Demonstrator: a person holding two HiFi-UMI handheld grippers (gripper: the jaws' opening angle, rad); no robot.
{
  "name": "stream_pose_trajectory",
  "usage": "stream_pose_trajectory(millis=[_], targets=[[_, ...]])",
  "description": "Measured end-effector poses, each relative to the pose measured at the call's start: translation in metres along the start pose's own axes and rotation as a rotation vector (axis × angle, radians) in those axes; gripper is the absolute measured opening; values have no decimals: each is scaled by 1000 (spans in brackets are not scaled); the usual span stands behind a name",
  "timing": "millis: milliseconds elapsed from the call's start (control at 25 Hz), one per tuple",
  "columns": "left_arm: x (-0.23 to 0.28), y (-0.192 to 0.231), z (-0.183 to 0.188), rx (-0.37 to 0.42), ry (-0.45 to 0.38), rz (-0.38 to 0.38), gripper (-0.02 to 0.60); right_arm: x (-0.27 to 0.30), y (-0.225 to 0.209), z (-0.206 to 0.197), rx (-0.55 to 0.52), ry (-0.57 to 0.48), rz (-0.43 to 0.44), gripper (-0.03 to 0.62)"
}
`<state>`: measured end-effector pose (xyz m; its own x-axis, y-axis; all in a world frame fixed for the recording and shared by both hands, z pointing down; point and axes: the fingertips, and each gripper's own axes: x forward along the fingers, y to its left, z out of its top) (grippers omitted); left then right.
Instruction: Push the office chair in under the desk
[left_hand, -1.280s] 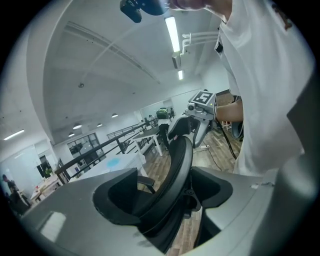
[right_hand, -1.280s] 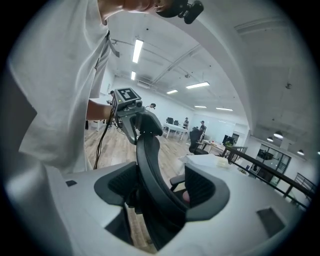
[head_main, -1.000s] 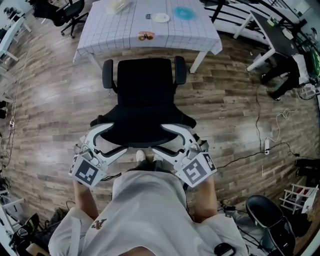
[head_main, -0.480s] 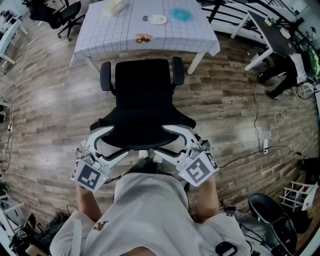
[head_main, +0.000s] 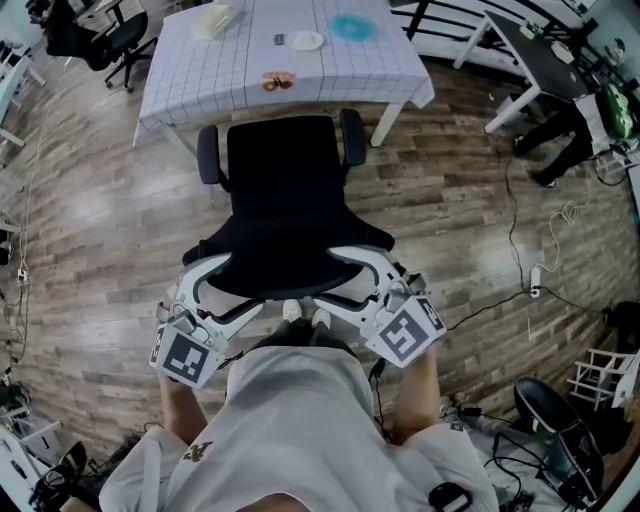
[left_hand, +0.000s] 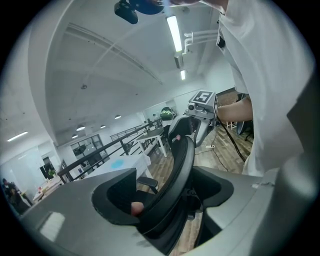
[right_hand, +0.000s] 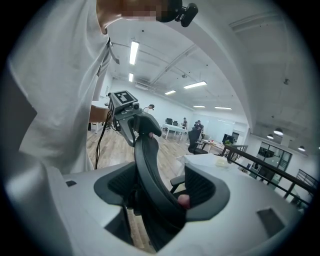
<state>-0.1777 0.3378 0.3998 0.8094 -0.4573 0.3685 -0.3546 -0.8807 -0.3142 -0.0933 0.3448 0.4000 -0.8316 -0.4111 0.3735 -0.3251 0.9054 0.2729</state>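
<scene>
The black office chair faces the desk, which wears a white gridded cloth; the chair's seat front and armrests lie just short of the desk's near edge. At the chair's rear I hold the top of the backrest with both grippers. My left gripper straddles its left part and my right gripper its right part. In the left gripper view the backrest runs between the jaws of the left gripper. The right gripper view shows the backrest filling the gap of the right gripper.
On the desk lie a white plate, a blue disc and a small snack. Other black chairs stand at the far left, a dark desk at the right. Cables trail over the wooden floor.
The chair and both grippers have travelled toward the desk; the gap between the seat front and the desk's edge has shrunk. The grip on the backrest looks the same.
</scene>
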Motion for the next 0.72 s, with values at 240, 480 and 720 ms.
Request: stream_pose_trajectory(millis=[240,480,720], targets=[[12,13,2,-4,0,3,355,2,-18,-4,1,3,9,313],[29,23,4,-14,16,6,357,0,-35,-10,-4,6,16,313],[36,32,3,-21,15,23,362,3,-45,-14,-13,-1,24,311]])
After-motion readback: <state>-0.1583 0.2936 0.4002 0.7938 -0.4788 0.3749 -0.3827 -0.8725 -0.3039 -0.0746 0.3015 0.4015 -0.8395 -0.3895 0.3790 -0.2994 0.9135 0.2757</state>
